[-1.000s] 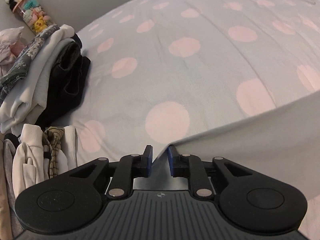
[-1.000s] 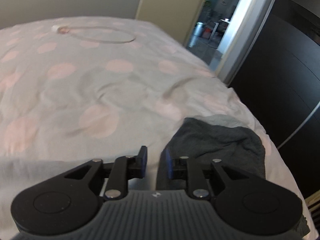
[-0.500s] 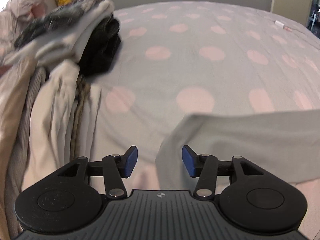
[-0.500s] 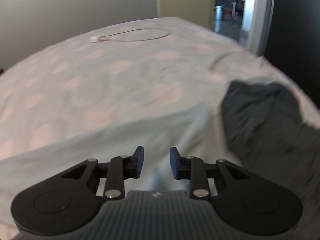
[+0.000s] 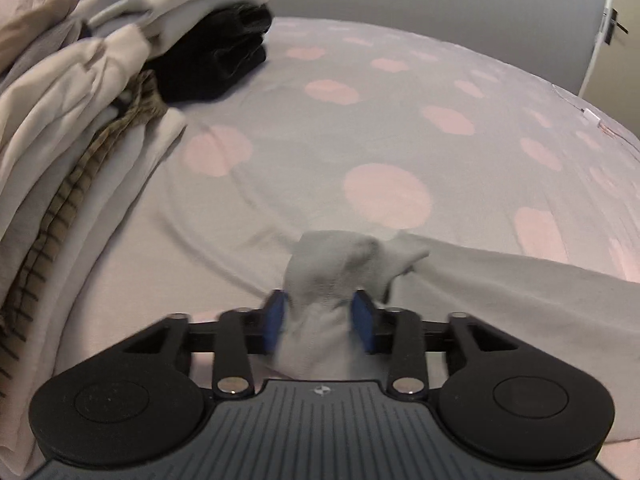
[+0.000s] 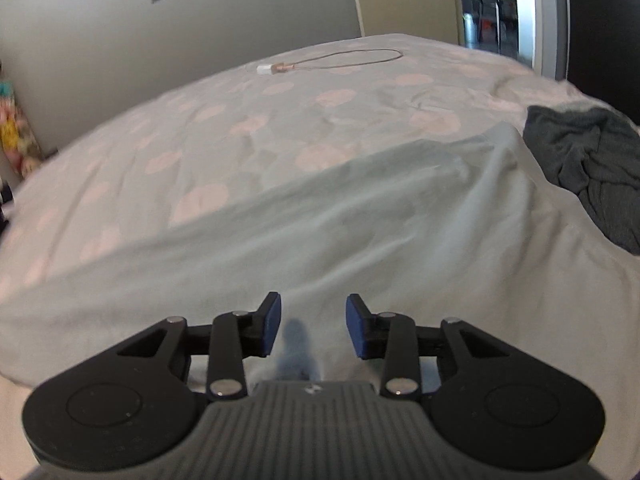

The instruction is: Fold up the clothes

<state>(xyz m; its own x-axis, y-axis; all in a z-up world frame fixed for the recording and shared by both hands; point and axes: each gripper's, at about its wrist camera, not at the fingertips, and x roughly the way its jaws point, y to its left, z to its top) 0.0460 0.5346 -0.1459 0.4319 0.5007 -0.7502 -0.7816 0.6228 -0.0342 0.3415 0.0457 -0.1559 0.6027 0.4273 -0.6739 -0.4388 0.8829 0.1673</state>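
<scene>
A pale grey garment [image 5: 520, 292] lies spread over the spotted bedspread [image 5: 380, 128]. One bunched corner of it stands up between the blue pads of my left gripper [image 5: 320, 316], whose jaws are closing and pinch the cloth. In the right wrist view the same garment [image 6: 360, 216] stretches flat ahead of my right gripper [image 6: 314, 324]. Its jaws are opening just above the cloth, with nothing held between the pads.
A stack of folded clothes [image 5: 60, 120], with a black piece [image 5: 216, 60] in it, rises at the left. A crumpled dark grey garment [image 6: 592, 160] lies at the right edge of the bed. A charging cable [image 6: 340, 60] rests at the far side, before an open doorway [image 6: 496, 12].
My left gripper let go, swung towards the clothes stack and closed again on a bunched corner. My right gripper released the garment edge, widened and slid left, away from the dark garment.
</scene>
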